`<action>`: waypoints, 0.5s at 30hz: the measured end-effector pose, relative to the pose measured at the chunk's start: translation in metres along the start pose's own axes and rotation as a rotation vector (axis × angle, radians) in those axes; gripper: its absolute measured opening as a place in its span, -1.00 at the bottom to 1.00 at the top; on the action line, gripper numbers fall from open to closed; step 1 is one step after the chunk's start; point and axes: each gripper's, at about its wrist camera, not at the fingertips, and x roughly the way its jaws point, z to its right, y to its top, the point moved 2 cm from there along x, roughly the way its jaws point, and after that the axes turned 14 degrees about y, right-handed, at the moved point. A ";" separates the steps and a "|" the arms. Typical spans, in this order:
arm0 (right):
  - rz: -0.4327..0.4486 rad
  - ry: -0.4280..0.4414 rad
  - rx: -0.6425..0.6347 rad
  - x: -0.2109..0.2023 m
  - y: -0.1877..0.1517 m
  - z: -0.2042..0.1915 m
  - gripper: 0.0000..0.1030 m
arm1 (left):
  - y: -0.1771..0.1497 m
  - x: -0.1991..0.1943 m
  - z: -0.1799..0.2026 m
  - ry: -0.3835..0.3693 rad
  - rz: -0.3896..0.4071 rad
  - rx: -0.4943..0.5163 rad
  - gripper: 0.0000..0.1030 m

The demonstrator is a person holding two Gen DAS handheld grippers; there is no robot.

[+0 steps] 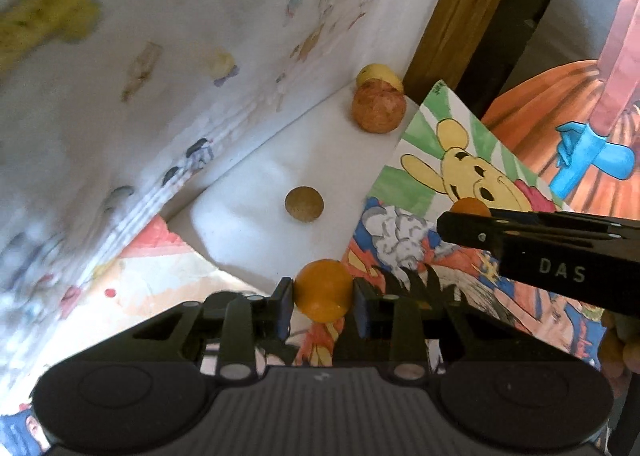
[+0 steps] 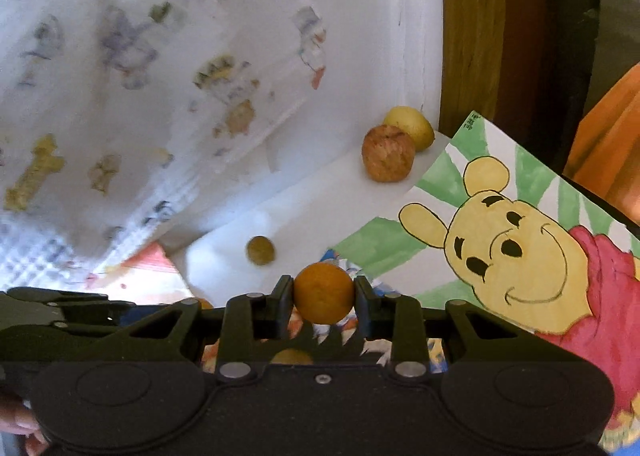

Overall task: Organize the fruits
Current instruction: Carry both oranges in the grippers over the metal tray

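Note:
My left gripper (image 1: 323, 298) is shut on a small orange fruit (image 1: 323, 282), held above overlapping cartoon drawings. My right gripper (image 2: 323, 298) is shut on a second orange fruit (image 2: 323, 288). In the left wrist view the right gripper (image 1: 448, 223) reaches in from the right, and its orange fruit (image 1: 470, 205) peeks over the finger. On the white surface (image 1: 248, 183) lie a small brown round fruit (image 1: 304, 203) (image 2: 260, 250), a reddish apple (image 1: 379, 106) (image 2: 388, 153) and, touching it from behind, a yellow fruit (image 1: 378, 75) (image 2: 412, 125).
A bear drawing (image 2: 520, 240) lies to the right over part of the white surface. A patterned white cloth (image 2: 160, 75) hangs along the left. A wooden post (image 2: 472, 35) stands behind the apple. An orange pumpkin picture (image 1: 560, 115) fills the far right.

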 end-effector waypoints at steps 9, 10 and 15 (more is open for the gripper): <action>0.078 -0.054 0.054 -0.062 -0.037 -0.046 -0.34 | -0.029 -0.041 -0.011 -0.043 0.011 0.047 -0.34; 0.087 -0.064 0.064 -0.070 -0.044 -0.051 -0.34 | -0.034 -0.048 -0.012 -0.051 0.015 0.055 -0.34; 0.121 -0.112 0.126 -0.103 -0.082 -0.072 -0.34 | -0.054 -0.076 -0.013 -0.092 0.034 0.099 -0.34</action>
